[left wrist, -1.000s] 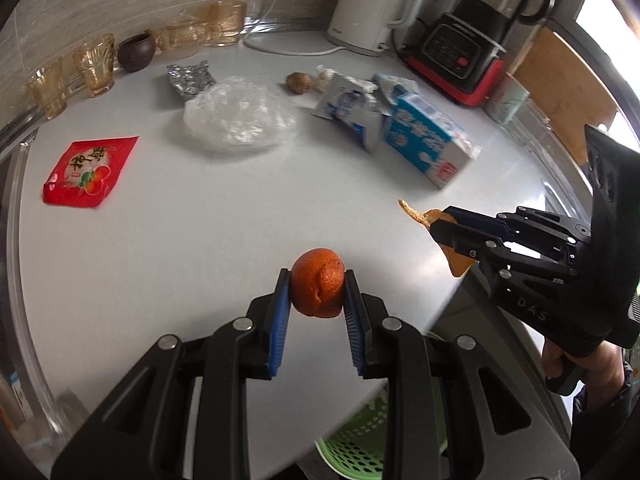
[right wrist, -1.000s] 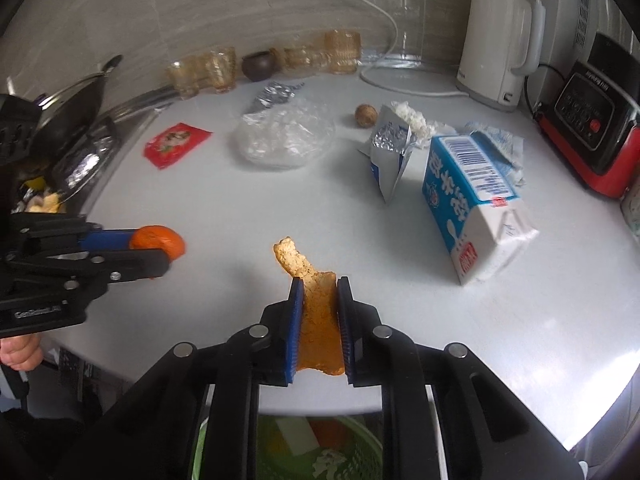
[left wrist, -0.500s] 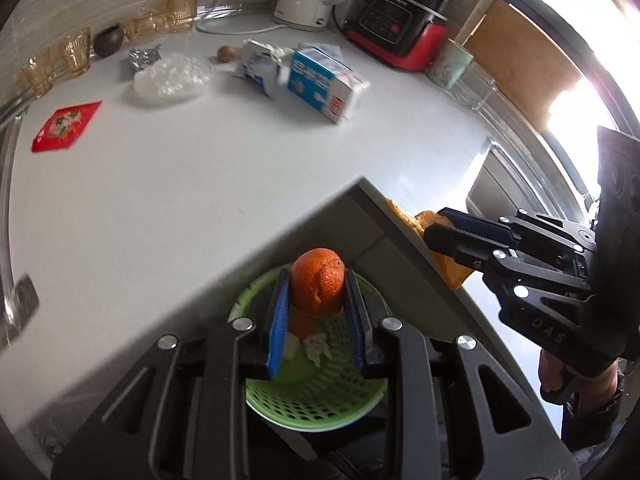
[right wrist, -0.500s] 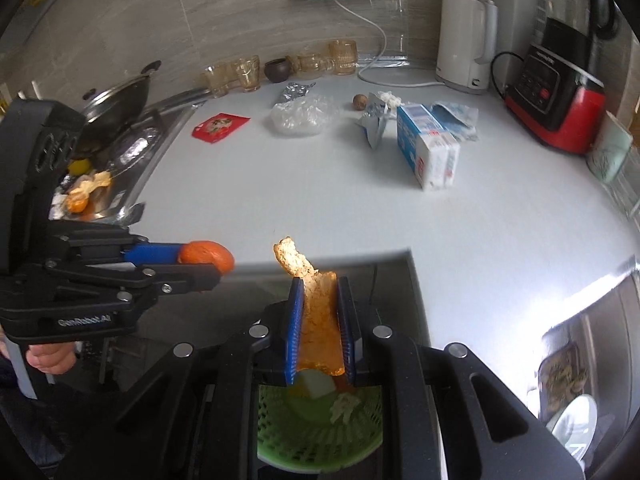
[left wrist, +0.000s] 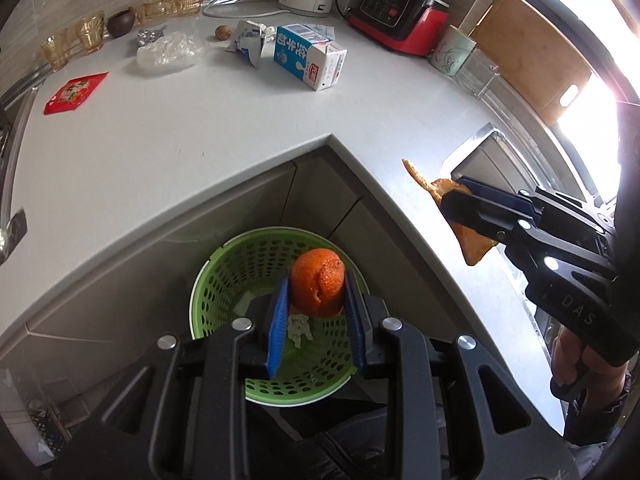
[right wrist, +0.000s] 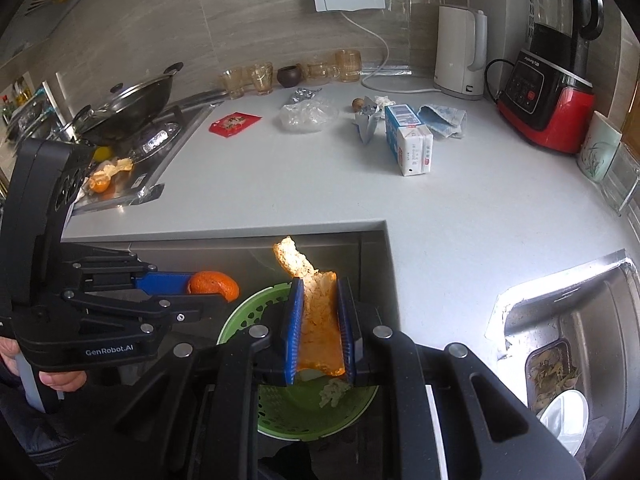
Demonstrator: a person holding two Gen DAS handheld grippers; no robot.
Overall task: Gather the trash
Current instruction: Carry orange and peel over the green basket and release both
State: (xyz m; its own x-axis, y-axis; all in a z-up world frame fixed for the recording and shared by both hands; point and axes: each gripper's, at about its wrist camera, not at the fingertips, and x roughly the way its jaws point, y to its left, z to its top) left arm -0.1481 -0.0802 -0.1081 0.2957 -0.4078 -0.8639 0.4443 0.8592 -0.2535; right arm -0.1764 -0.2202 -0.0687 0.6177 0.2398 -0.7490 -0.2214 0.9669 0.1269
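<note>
Left wrist view: left gripper (left wrist: 316, 312) jaws clamp the orange (left wrist: 317, 283) directly above the bin (left wrist: 224, 276), ready to drop. At 3 o'clock, right gripper (right wrist: 318, 332) pinches the peel (right wrist: 316, 320), long axis along the jaws, over the bin's rim. Cartons wait on the desk (left wrist: 168, 128) at 12.

Right gripper (right wrist: 318, 332) clamped on a strip of orange peel (right wrist: 316, 316) above a green basket (right wrist: 240, 320), left gripper (right wrist: 208, 294) beside it pinching an orange piece (right wrist: 214, 285), milk carton (right wrist: 410, 144) mid-bench, red packet (right wrist: 234, 123) and plastic bag (right wrist: 308, 116) toward the bench's (right wrist: 300, 192) back edge, sink (right wrist: 580, 340) at its right edge.
</note>
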